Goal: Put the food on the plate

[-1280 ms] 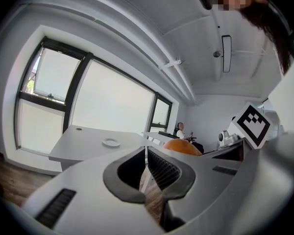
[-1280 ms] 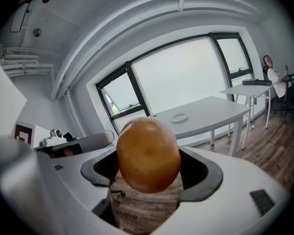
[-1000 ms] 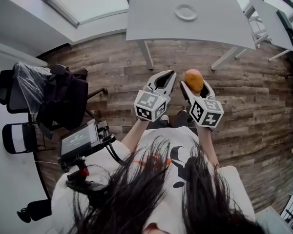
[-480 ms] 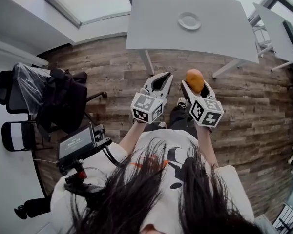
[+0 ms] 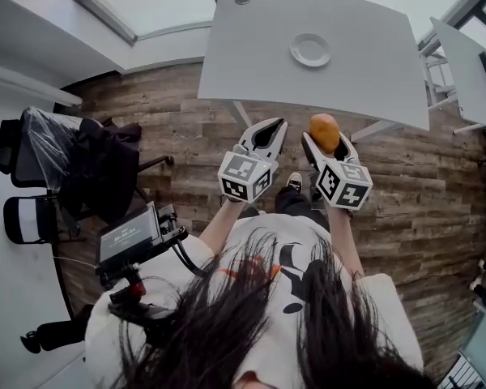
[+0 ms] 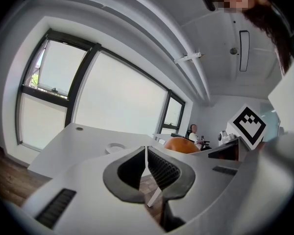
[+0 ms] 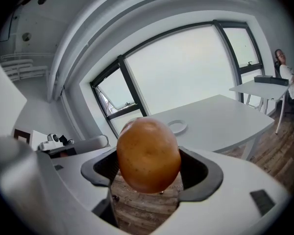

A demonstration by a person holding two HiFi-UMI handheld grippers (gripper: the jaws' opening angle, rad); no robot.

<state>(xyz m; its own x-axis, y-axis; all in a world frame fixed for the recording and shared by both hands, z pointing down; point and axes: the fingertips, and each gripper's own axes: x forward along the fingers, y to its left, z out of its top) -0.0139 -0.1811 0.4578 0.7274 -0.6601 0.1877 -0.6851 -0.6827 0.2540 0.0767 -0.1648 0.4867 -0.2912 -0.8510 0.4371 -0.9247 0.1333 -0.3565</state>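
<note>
- Your right gripper [image 5: 325,138] squeezes the potato [image 7: 148,155], up in the air.
- Your left gripper [image 5: 280,123] has its jaws pressed together, nothing between them.
- The plate [image 5: 310,49] sits on the table [image 5: 243,47], well apart from the potato.

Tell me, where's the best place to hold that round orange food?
Across its widest middle, pinched from both sides, as the right tool holds the food: it is smooth and egg-shaped, so a grip nearer either end would likely slip off.
</note>
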